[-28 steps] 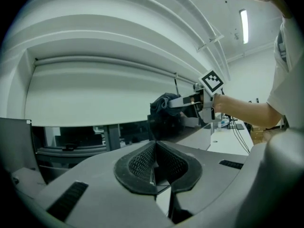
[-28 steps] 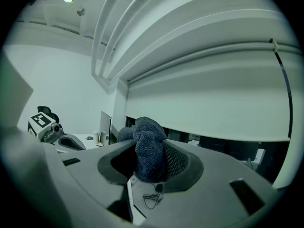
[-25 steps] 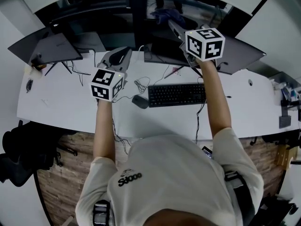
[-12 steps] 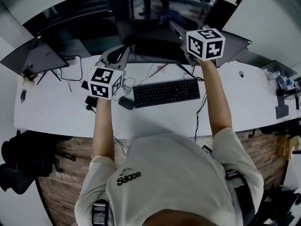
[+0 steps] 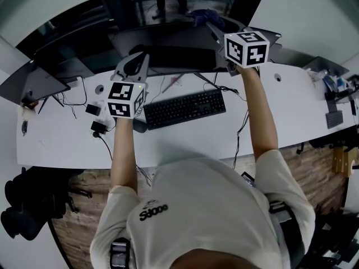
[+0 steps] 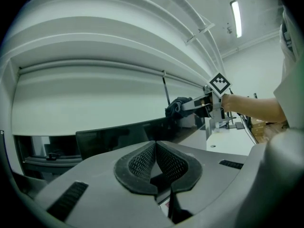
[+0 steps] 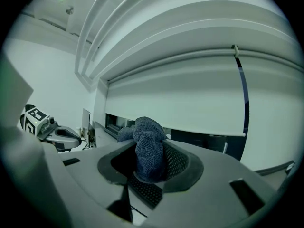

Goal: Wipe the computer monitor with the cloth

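Note:
The dark computer monitor [image 5: 168, 41] stands at the back of the white desk [image 5: 291, 111]. My right gripper [image 5: 213, 28] is raised over the monitor's top right, shut on a bunched blue cloth [image 5: 202, 18]. In the right gripper view the cloth [image 7: 149, 148] fills the jaws of that gripper [image 7: 151, 164] and sticks out past them. My left gripper [image 5: 134, 61] hangs in front of the monitor's left part, shut with nothing in it. From the left gripper view, its pads [image 6: 142, 163] meet, with the monitor [image 6: 123, 134] behind and the cloth [image 6: 176, 107] far right.
A black keyboard [image 5: 185, 108] and a mouse [image 5: 139, 126] lie before the monitor. A second screen [image 5: 33, 83] stands at the left end, another [image 5: 269, 37] at the right. Cables and a power adapter [image 5: 96, 125] lie left of the keyboard.
The desk and monitor have slid left in the head view. Both grippers keep about the same pose, the right one still clamped on the cloth.

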`<state>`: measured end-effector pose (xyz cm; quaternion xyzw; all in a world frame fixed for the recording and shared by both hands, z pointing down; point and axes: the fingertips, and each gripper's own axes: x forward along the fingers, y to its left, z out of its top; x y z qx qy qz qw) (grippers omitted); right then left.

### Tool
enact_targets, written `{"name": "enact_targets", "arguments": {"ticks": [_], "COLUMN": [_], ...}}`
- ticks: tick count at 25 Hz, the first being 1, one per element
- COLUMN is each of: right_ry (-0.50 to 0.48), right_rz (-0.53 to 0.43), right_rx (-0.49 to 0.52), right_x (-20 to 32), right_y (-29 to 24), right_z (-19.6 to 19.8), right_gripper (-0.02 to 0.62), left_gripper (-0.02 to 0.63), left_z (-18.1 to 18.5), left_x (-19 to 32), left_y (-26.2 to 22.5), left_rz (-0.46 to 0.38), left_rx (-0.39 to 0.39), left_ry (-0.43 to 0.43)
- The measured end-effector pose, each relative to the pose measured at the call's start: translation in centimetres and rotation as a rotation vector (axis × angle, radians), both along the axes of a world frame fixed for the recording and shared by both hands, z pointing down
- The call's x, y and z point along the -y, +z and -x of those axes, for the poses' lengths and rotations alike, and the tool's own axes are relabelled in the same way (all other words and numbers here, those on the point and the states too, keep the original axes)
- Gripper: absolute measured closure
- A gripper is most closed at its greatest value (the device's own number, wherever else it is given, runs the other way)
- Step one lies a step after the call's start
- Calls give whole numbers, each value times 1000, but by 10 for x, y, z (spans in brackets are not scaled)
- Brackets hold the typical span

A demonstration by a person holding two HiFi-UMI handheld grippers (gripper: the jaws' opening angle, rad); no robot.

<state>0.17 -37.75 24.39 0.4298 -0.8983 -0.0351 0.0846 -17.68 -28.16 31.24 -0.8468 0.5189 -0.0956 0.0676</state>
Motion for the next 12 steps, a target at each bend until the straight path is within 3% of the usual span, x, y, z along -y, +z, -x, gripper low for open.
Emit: {"name": "enact_targets", "arguments": {"ticks": [12], "right_ry": [137], "right_rz": [-7], "right_rx": [20], "right_x": [13], "right_y": [4], "right_z": [-121], "right_gripper": [457], "left_gripper": [586], "left_z": [-92], "left_x": [9], "left_y": [-3], "left_rz": [2], "left_rx": [25], "left_ry": [75]}}
